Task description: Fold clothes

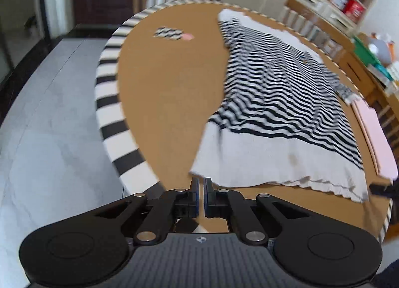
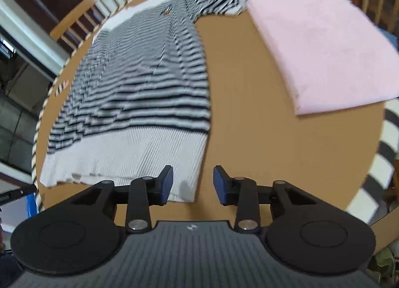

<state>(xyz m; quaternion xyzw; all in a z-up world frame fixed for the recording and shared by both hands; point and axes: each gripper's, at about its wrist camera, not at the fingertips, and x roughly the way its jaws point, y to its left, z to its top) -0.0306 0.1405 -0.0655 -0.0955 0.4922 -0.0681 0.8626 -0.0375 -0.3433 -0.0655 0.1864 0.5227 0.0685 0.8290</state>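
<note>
Left wrist view: close above the striped sweater's (image 1: 276, 93) white hem, left corner, looking steeply down along it.
Right wrist view: close above the hem's right corner.
Shared: striped sweater, brown worktop (image 2: 249, 118), pink folded cloth (image 2: 321, 46).

Home dining rm, round table (image 1: 174, 83), wooden chairs (image 2: 82, 24), pantry shelves w/ tins (image 1: 349, 6)

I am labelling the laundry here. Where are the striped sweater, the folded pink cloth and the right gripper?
striped sweater (image 2: 139, 83): right wrist view, on its striped body.
folded pink cloth (image 2: 321, 46): right wrist view, on its top face.
right gripper (image 2: 193, 184): right wrist view, midway between fingertips.
</note>
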